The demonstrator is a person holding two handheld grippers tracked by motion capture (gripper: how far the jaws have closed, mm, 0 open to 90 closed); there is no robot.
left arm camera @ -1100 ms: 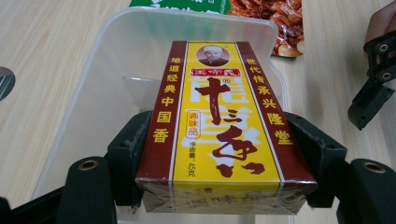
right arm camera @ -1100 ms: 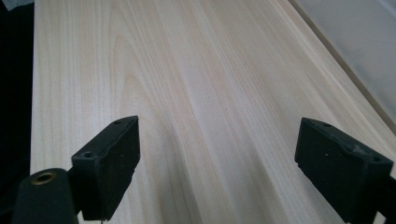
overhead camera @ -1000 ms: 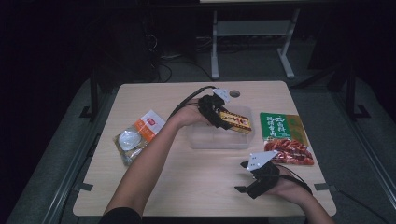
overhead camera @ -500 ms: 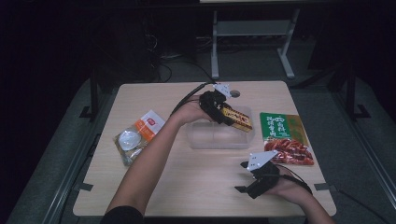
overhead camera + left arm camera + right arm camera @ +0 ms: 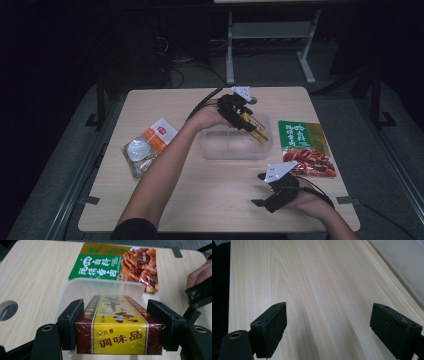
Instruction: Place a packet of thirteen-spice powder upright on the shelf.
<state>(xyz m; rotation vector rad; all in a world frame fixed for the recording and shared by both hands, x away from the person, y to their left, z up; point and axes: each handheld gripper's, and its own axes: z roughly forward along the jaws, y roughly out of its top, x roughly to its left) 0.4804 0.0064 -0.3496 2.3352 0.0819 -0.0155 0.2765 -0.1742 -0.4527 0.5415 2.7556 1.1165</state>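
Over the far middle of the table [image 5: 200,200], the left tongs [image 5: 252,127] are gripping a box [image 5: 256,129] of seasoning, red with a yellow band. In the left gripper view the box [image 5: 117,325] is sitting squarely between the two jaws, both pads pressing its long sides, its near end facing the camera. The box is hanging tilted above a clear tub [image 5: 235,146], whose rim [image 5: 105,283] is showing just beyond it. A green pouch [image 5: 304,147] is lying to the right of the tub, and an orange packet [image 5: 145,147] is lying well apart on the left. Near the right edge, the right tongs [image 5: 262,192] are resting low over bare wood, jaws standing wide apart and gripping nothing.
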